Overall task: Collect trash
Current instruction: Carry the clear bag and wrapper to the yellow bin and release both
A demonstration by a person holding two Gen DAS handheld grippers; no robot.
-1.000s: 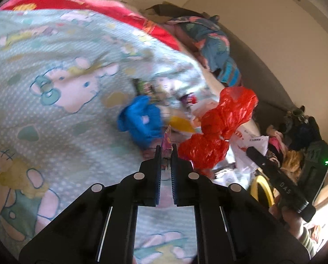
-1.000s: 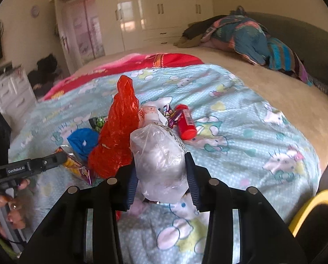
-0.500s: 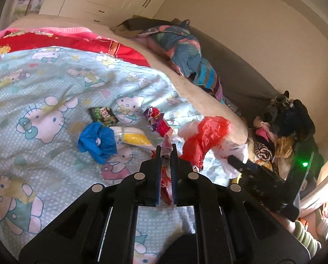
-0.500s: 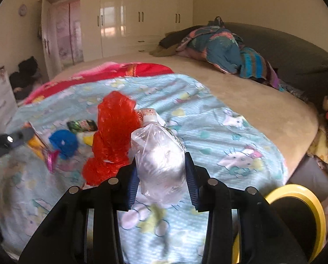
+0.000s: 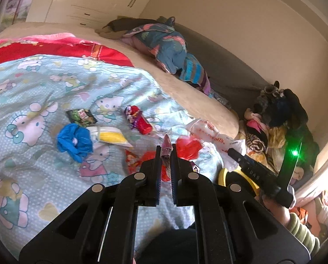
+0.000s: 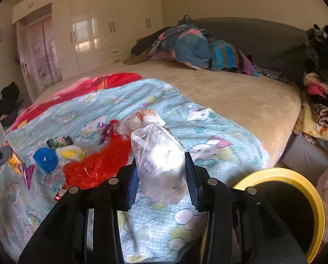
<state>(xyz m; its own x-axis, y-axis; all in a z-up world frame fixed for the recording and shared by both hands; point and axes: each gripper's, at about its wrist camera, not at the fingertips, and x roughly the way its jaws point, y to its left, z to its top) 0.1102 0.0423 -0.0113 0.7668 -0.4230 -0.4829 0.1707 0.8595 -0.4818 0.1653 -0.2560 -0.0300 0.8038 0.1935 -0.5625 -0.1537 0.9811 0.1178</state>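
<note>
Both grippers higher now, left gripper (image 5: pixel 165 151) jaws pinching wrapper (image 5: pixel 166 146), right gripper (image 6: pixel 161 171) gripping bag (image 6: pixel 159 165).

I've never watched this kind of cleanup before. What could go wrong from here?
The left hand-held gripper pinches only the edge of a thin wrapper, which might slip out. The right hand-held gripper squeezes a bulging clear bag while a red bag dangles beside it and could miss the yellow-rimmed bin.

The yellow-rimmed bin (image 6: pixel 296 176) is half covered by the right tongs (image 6: pixel 163 176) and cut off at the frame's bottom edge. Print on the clear bag (image 6: pixel 159 165) is too blurry to read.
</note>
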